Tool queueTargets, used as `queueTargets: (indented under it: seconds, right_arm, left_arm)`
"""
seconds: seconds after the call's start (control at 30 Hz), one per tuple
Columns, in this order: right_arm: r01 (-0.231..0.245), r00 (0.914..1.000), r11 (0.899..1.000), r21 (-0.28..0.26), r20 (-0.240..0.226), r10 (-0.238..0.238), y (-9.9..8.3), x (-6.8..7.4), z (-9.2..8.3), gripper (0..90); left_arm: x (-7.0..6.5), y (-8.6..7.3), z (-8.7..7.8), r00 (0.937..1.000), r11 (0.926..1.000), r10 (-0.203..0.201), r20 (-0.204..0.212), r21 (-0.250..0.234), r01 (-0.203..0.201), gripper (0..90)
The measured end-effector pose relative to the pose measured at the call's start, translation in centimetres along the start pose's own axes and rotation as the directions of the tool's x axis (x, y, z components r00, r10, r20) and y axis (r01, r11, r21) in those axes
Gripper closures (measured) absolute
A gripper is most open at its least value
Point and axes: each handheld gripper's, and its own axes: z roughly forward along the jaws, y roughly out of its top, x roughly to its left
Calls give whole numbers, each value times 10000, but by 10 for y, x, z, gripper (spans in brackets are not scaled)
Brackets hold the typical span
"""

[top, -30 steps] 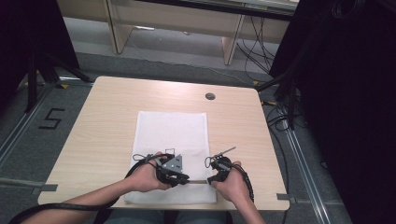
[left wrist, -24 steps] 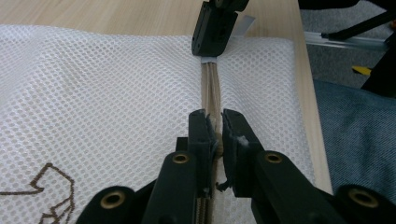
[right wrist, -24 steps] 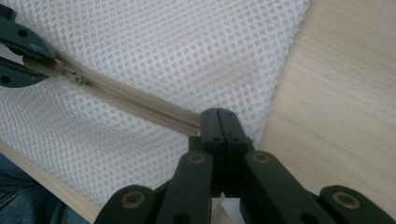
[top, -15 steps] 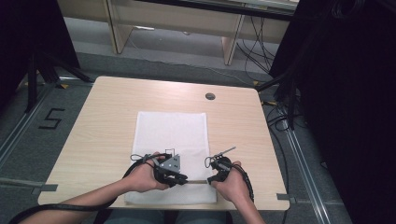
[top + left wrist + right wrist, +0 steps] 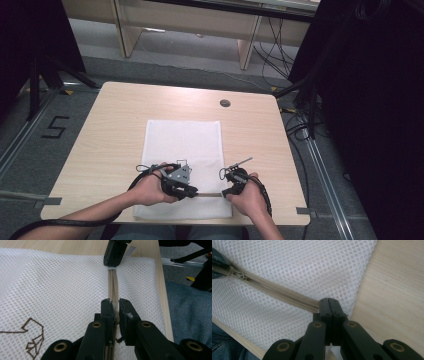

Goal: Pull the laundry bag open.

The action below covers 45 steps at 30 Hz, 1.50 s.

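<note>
A white mesh bag (image 5: 182, 145) lies flat on the wooden table (image 5: 110, 125), with a brown logo (image 5: 33, 340) stitched on it. Along its near edge runs a beige zipper (image 5: 113, 285). My left gripper (image 5: 195, 191) is shut on the zipper pull (image 5: 115, 315), which sits between its nearly closed jaws (image 5: 114, 303). My right gripper (image 5: 225, 192) is shut on the zipper's end at the bag's corner (image 5: 331, 301). In the right gripper view the slider (image 5: 237, 273) sits up the zipper at the top left. The zipper between the two grippers is closed.
A round cable hole (image 5: 225, 103) sits at the table's far right. The table's near edge (image 5: 166, 302) runs just behind the zipper, with the person's jeans (image 5: 190, 312) beyond it. Dark stands and cables (image 5: 300, 125) flank the table on the floor.
</note>
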Motion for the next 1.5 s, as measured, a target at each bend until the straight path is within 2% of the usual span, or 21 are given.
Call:
queueTargets:
  seconds: [0.07,0.17,0.23,0.3,0.5,0.73,0.83,0.93,0.97,1.1,1.13,1.17,1.27,1.43,1.5]
  right_arm:
    - [-39,10000,9999,-145,-38,38,0,0,1,900]
    - [22,10000,10000,-4,15,-22,0,0,0,900]
    - [336,9994,9992,-232,-29,-336,0,-1,1,900]
    - [270,9996,9995,-174,-30,-271,0,0,1,900]
    - [188,9998,9997,-152,28,-188,0,0,1,900]
    - [391,9992,9990,-234,-33,-392,-1,-1,1,900]
    - [-27,9998,10000,-20,181,27,-1,2,1,900]
    - [-73,10000,9999,-120,-13,73,-2,3,1,900]
    - [-40,10000,10000,-12,14,40,-1,3,0,900]
    - [47,10000,9999,-155,74,-46,-2,2,1,900]
    - [47,10000,9999,-155,74,-46,-2,2,1,900]
    - [90,9999,10000,-44,100,-89,-1,2,0,900]
    - [57,9999,9999,-83,87,-56,-2,2,0,900]
    - [-77,9998,10000,-14,192,78,-1,2,1,900]
    - [-84,9998,10000,-20,181,85,-1,2,1,900]
  left_arm:
    - [0,-1,0,9999,9998,-155,67,-88,156,818]
    - [0,-1,-1,9999,9999,-151,38,-26,151,818]
    - [1,-2,-2,9997,9997,-251,-18,-47,251,818]
    - [2,-3,-3,9999,9999,-170,-32,15,170,818]
    - [2,-5,-5,9996,9996,-274,3,-65,274,818]
    - [4,-6,-5,9997,9997,-234,8,-41,234,818]
    - [4,-7,-5,9996,9996,-296,15,-32,296,818]
    - [5,-7,-6,9996,9996,-264,54,-22,264,818]
    - [5,-8,-7,9996,9996,-283,12,-6,283,818]
    - [6,-9,-8,9993,9993,-374,95,-44,375,819]
    - [6,-9,-9,9996,9996,-265,13,26,265,819]
    - [5,-10,-9,9993,9993,-364,54,-8,364,818]
    - [5,-11,-11,9990,9990,-445,77,-22,445,819]
    - [6,-12,-15,9994,9994,-345,28,12,345,819]
    - [5,-14,-16,9988,9987,-481,122,-141,482,818]
